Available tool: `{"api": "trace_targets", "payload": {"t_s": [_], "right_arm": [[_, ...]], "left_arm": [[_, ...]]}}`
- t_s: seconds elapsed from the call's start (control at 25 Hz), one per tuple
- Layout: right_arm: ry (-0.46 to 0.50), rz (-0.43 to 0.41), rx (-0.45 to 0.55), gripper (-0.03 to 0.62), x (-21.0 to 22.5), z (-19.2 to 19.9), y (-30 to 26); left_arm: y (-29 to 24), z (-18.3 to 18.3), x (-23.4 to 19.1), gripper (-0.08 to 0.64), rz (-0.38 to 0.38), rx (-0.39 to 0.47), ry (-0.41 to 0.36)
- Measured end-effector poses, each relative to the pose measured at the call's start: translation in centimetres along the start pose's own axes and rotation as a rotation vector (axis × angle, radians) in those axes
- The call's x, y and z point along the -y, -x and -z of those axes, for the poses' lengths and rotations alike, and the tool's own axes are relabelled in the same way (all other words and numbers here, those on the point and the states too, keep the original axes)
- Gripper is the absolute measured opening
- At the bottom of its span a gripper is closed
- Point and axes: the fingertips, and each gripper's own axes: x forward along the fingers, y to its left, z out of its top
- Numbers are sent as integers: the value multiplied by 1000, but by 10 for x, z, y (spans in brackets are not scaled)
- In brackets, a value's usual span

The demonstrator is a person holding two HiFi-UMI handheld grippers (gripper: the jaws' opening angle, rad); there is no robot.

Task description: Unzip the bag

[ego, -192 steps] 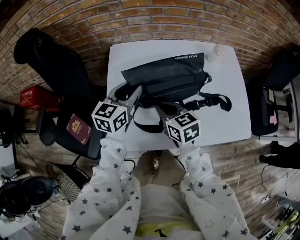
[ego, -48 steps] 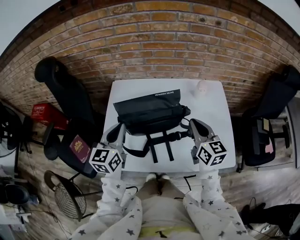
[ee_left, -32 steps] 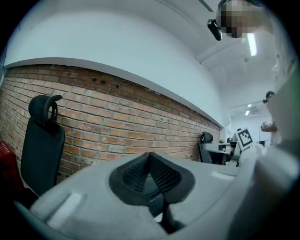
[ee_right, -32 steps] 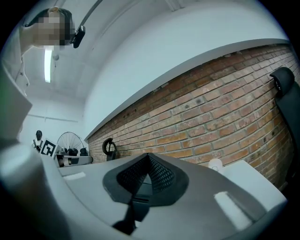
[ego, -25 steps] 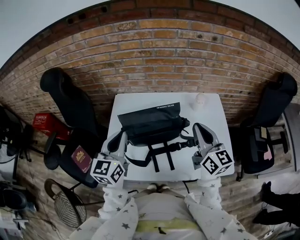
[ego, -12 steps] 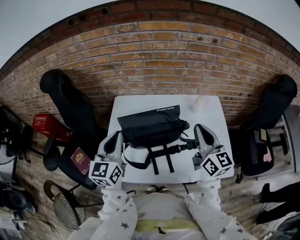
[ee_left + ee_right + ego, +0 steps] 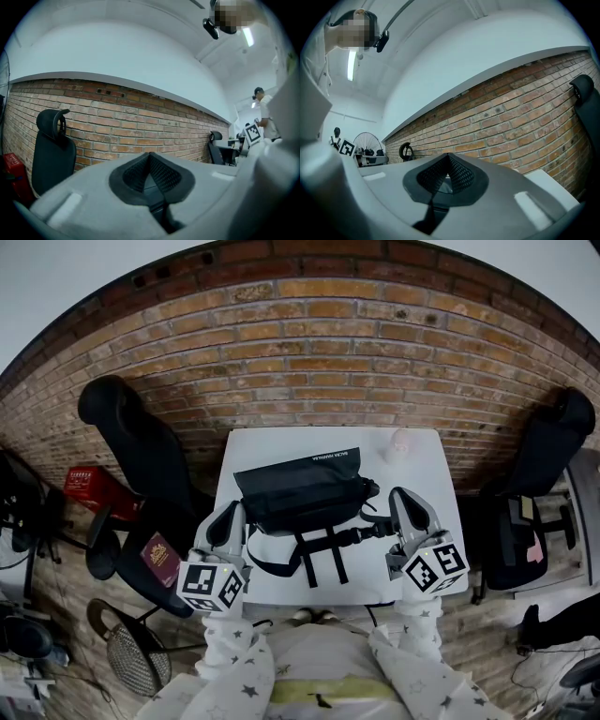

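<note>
A black bag (image 7: 302, 486) lies flat on the white table (image 7: 427, 474), its straps (image 7: 322, 550) trailing toward the near edge. My left gripper (image 7: 230, 516) hangs at the table's near left corner, beside the bag and apart from it. My right gripper (image 7: 404, 500) is at the near right, close to the strap buckle but holding nothing. Both point upward. In the left gripper view the pads (image 7: 159, 174) meet with nothing between them, and in the right gripper view the pads (image 7: 457, 174) meet the same way. The bag's zip cannot be made out.
A small white object (image 7: 400, 442) stands at the table's far right. Black office chairs flank the table, one left (image 7: 131, 442) and one right (image 7: 553, 442). A dark red booklet (image 7: 161, 557) lies on the left chair's seat. A brick wall (image 7: 319, 352) rises behind.
Several seconds ago both grippers were over the bag's near side; they have since drawn back to the table's near corners. Over the last second almost nothing has moved.
</note>
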Motion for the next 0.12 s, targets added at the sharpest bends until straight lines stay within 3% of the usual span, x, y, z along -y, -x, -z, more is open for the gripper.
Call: {"api": "trace_targets", "payload": {"t_s": [0.12], "right_arm": [[1, 5, -2, 8, 0, -1, 0]], "left_arm": [[0, -1, -1, -2, -1, 1, -2]]}}
